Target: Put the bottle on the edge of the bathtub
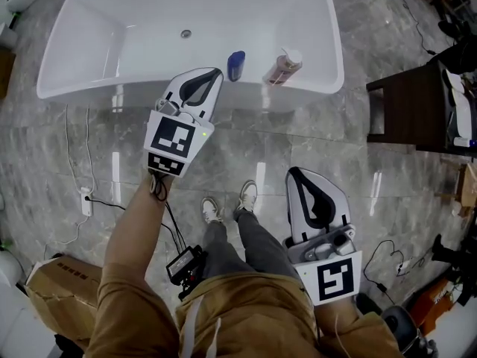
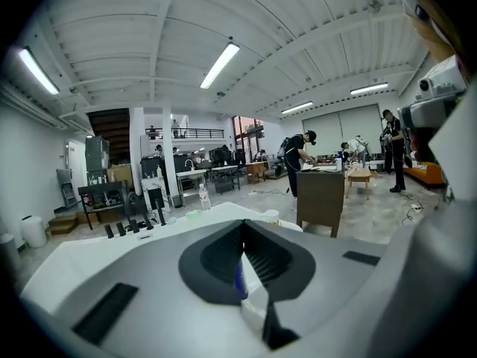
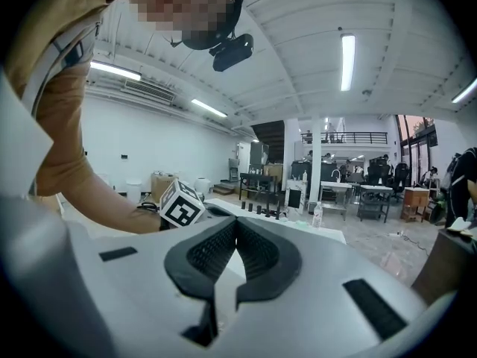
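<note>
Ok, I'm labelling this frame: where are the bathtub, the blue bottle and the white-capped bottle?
bathtub [image 1: 335, 51], head view, bare rim at right.
blue bottle [image 1: 235, 66], head view, middle of its body.
white-capped bottle [image 1: 280, 69], head view, its body.

Bathtub rim: blue bottle, pink bottle

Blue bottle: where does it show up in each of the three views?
Head view: blue bottle on the near rim of the bathtub, upper centre.
Left gripper view: a blue sliver of it through the gap below the shut jaws, centre.
Right gripper view: not in it.
Shared landmark: the white bathtub.
</note>
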Available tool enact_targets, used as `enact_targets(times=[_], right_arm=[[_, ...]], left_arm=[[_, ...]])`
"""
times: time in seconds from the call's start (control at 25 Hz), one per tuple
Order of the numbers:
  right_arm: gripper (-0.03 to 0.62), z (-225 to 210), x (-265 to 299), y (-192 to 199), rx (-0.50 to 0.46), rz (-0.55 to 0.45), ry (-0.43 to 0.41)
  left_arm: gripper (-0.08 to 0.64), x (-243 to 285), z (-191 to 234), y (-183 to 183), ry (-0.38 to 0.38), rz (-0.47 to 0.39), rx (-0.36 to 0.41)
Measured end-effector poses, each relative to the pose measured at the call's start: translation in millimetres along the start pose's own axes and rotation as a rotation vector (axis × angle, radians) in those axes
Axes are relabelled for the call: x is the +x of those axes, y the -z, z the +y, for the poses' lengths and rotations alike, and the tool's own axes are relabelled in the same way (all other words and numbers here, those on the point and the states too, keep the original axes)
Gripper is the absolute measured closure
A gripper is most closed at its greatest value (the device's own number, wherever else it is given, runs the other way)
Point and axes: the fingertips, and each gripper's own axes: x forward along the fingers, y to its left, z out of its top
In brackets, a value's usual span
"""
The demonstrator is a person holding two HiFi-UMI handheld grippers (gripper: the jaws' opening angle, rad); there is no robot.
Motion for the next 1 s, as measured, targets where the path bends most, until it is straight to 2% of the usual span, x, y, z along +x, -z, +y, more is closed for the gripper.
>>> enact_targets(times=[0.2, 0.48, 0.68, 1.0], right_arm=[[0.588, 5.8, -8.3, -6.5, -0.001, -0.006, 0.011], [0.588, 9.6, -21.9, -19.9, -0.019, -0.010, 0.016], [0.588, 8.6, -28.4, -33.1, -0.040, -0.024, 0.024], [0.588, 15.3, -36.0, -50.8, -0.068, -0.050, 0.015]], left_arm=[[0.554, -22.3, -1.5, -11.9, -0.008, -0.006, 0.035], [0.554, -63.4, 7.6, -24.4, -0.072, -0.017, 0.065], [0.554, -96.1, 9.8, -49.5, -0.119, -0.070, 0.078], [0.554, -151.3, 3.1, -88.6, -0.195, -0.149, 0.022]])
